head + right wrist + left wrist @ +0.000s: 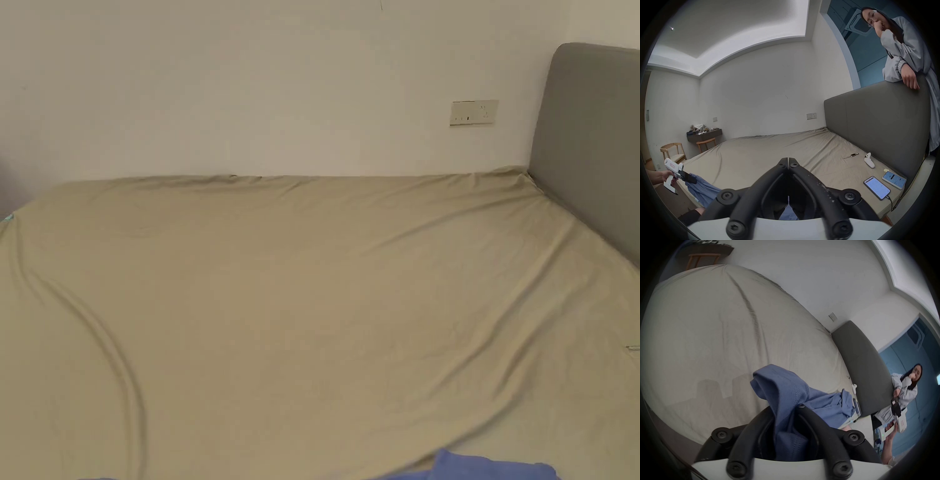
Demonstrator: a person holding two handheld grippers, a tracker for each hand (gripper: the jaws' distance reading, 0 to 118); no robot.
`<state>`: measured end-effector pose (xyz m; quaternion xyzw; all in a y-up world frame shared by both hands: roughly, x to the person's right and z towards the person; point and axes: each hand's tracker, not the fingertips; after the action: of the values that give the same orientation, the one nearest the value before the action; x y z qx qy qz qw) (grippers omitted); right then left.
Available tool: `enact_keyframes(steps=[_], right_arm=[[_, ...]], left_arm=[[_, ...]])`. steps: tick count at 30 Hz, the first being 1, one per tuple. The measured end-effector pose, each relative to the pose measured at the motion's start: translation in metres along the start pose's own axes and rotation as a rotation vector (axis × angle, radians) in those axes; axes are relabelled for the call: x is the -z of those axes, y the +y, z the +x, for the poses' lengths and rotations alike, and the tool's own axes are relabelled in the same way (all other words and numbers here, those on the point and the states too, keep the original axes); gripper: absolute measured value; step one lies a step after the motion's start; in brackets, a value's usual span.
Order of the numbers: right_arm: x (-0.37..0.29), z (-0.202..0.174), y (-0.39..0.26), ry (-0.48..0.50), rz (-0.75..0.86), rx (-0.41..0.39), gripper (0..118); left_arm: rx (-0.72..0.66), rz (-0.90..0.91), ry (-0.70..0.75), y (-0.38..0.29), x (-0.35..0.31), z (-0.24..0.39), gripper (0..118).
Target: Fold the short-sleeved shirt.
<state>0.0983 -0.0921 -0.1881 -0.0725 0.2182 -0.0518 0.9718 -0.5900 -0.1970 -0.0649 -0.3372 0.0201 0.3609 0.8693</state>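
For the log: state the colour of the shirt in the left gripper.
Plain blue shirt; clearest in the left gripper view.

Right tool [788, 160] jaws together above bed [769, 146]; left tool [688, 177] pinching blue shirt [703, 189].

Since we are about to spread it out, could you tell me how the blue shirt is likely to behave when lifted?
The blue shirt looks floppy: it droops in folds from the left claw. Its knit weave suggests it is light and not slippery. It will probably bunch on the bed sheet rather than slide flat.
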Motion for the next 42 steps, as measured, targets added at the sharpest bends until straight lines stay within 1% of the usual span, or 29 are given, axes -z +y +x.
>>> enact_keyframes(steps=[2,3,5,6,7,9,11,12,14,15,17,19,22,24,25,26,27,28,30,32,34,35,36,37,38,39,40,41,42], right_arm=[[0.000,0.002,-0.003,0.002,-0.004,0.028,2],[0.000,0.002,-0.004,0.006,-0.007,0.036,2],[-0.002,0.004,-0.004,0.009,-0.005,0.041,2],[-0.003,0.005,-0.003,0.009,0.000,0.041,2],[-0.006,0.007,-0.002,0.011,0.006,0.046,2],[-0.009,0.011,0.001,0.010,0.017,0.058,2],[-0.013,0.017,0.002,0.004,0.029,0.070,2],[-0.015,0.021,0.001,-0.001,0.034,0.077,2],[-0.019,0.027,0.001,-0.009,0.039,0.093,2],[-0.021,0.030,0.001,-0.010,0.038,0.101,2],[-0.025,0.033,0.000,-0.020,0.039,0.119,2],[-0.029,0.038,0.000,-0.027,0.035,0.130,2],[-0.035,0.042,0.001,-0.040,0.034,0.141,2],[-0.039,0.043,0.003,-0.050,0.037,0.142,2],[-0.040,0.045,0.004,-0.051,0.032,0.145,2],[-0.041,0.047,0.005,-0.051,0.030,0.150,2],[-0.042,0.048,0.005,-0.054,0.032,0.152,2],[-0.043,0.049,0.005,-0.060,0.033,0.152,2],[-0.042,0.050,0.005,-0.065,0.032,0.151,2],[-0.040,0.051,0.005,-0.064,0.028,0.157,2],[-0.037,0.049,0.004,-0.059,0.028,0.162,2],[-0.036,0.047,0.004,-0.052,0.027,0.163,2],[-0.033,0.045,0.004,-0.043,0.024,0.163,2],[-0.031,0.043,0.004,-0.039,0.022,0.164,2],[-0.030,0.040,0.003,-0.030,0.023,0.168,2],[-0.029,0.038,0.002,-0.020,0.021,0.170,2],[-0.026,0.039,-0.001,-0.014,0.018,0.172,2],[-0.025,0.037,-0.002,-0.008,0.018,0.175,2],[-0.025,0.035,-0.002,0.001,0.018,0.181,2]], left_arm=[[0.001,0.012,-0.008,-0.002,0.002,0.019,11],[-0.004,0.029,-0.039,0.006,0.006,0.008,11],[0.004,0.036,-0.090,0.006,0.010,0.035,11],[0.039,0.024,-0.111,0.004,0.014,0.054,11],[0.068,0.015,-0.112,0.003,0.021,0.089,11],[0.086,-0.008,-0.116,-0.004,0.038,0.122,11],[0.026,-0.037,-0.191,-0.011,0.061,0.145,11],[0.033,-0.060,-0.210,-0.017,0.074,0.157,11],[0.124,-0.093,-0.168,-0.032,0.108,0.182,11],[0.132,-0.116,-0.153,-0.038,0.121,0.191,11],[0.102,-0.151,-0.119,-0.052,0.159,0.203,11],[0.187,-0.190,-0.051,-0.065,0.193,0.209,11],[0.164,-0.234,-0.012,-0.082,0.230,0.215,11],[0.164,-0.229,0.036,-0.090,0.237,0.215,12],[0.171,-0.235,0.031,-0.092,0.239,0.215,19],[0.176,-0.237,0.027,-0.092,0.238,0.215,33],[0.157,-0.215,-0.017,-0.089,0.233,0.209,56],[0.163,-0.218,-0.094,-0.086,0.225,0.210,91],[0.185,-0.199,-0.154,-0.082,0.206,0.221,107],[0.242,-0.068,-0.152,-0.076,0.167,0.222,118],[0.284,0.078,-0.138,-0.072,0.128,0.219,118],[0.287,0.124,-0.129,-0.070,0.110,0.215,118],[0.293,0.100,-0.126,-0.067,0.096,0.210,118],[0.266,0.044,-0.131,-0.063,0.088,0.204,111],[0.255,0.050,-0.127,-0.063,0.082,0.198,88],[0.254,0.066,-0.094,-0.067,0.081,0.195,40],[0.298,0.121,0.052,-0.076,0.082,0.193,0],[0.373,0.097,0.109,-0.084,0.089,0.195,0],[0.394,0.081,0.118,-0.084,0.099,0.190,0]])
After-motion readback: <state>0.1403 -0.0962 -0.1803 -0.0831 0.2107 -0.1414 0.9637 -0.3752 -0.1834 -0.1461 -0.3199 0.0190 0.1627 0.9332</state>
